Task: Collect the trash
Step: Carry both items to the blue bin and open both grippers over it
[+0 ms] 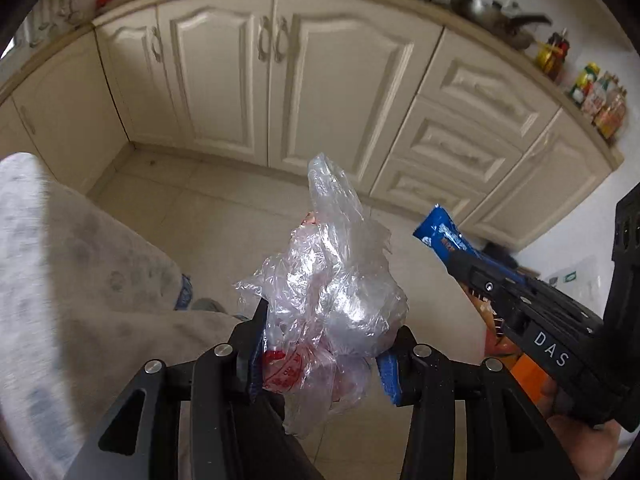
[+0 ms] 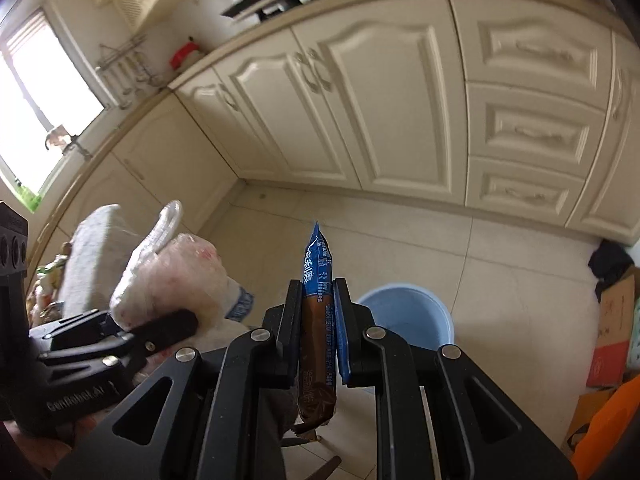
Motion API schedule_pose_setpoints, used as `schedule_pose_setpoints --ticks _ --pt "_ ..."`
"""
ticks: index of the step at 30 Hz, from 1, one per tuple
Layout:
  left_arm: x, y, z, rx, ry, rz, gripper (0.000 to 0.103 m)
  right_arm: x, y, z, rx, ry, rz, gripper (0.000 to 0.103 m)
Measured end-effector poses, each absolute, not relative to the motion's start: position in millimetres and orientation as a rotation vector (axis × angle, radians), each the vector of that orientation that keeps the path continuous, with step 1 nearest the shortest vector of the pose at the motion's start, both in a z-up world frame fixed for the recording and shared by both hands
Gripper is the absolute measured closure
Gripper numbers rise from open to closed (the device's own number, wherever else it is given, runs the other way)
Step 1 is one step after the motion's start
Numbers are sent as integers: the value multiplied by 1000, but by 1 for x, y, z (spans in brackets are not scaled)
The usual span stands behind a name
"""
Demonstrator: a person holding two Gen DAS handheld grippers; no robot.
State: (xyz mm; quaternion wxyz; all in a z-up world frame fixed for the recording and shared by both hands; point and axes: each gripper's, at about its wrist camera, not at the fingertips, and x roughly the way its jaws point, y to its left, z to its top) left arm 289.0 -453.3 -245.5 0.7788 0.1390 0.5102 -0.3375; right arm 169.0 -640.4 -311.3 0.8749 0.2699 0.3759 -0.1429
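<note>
Left tool (image 1: 320, 350) clenched on crumpled clear plastic bag (image 1: 336, 280); right tool (image 2: 318, 316) grips blue-brown snack wrapper (image 2: 318, 320). Beige tiled floor (image 2: 400, 240); cream cabinets (image 2: 380, 100) at 12; light-blue plastic bucket (image 2: 416, 316) at 3.

The blue bucket (image 2: 412, 316) at lower centre is half hidden behind the gripper's linkage — cardboard boxes (image 2: 612, 332) are cut off at the right edge, print unreadable.
</note>
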Motion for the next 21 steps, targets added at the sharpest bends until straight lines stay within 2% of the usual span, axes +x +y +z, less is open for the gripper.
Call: schedule_pose_setpoints --ticks 6,9,12,13,14,16,18,20,21 --pt "332 -521 -305 402 1207 -700 61 189 -675 -366 660 846 -289 89" --pt "350 -546 -329 446 1236 -676 54 196 -687 -392 699 865 -298 86" --pt "360 -570 -342 471 1248 -651 36 198 -702 -414 754 892 -317 84" --pt "357 -575 -345 479 1238 -646 28 196 -706 -420 783 890 -322 81" --pt "356 -577 -344 490 1225 -641 19 195 -710 -423 800 889 -326 73" --pt "348 -573 -338 499 1191 -626 10 189 -714 -426 820 882 -340 61" --pt "340 -572 -331 499 1173 -618 9 182 -716 -425 827 874 -349 51" --pt "331 -570 -323 490 1154 -621 9 177 -717 -424 838 865 -358 26" --pt "327 -569 -315 485 1132 -622 9 173 -716 -422 845 855 -367 19"
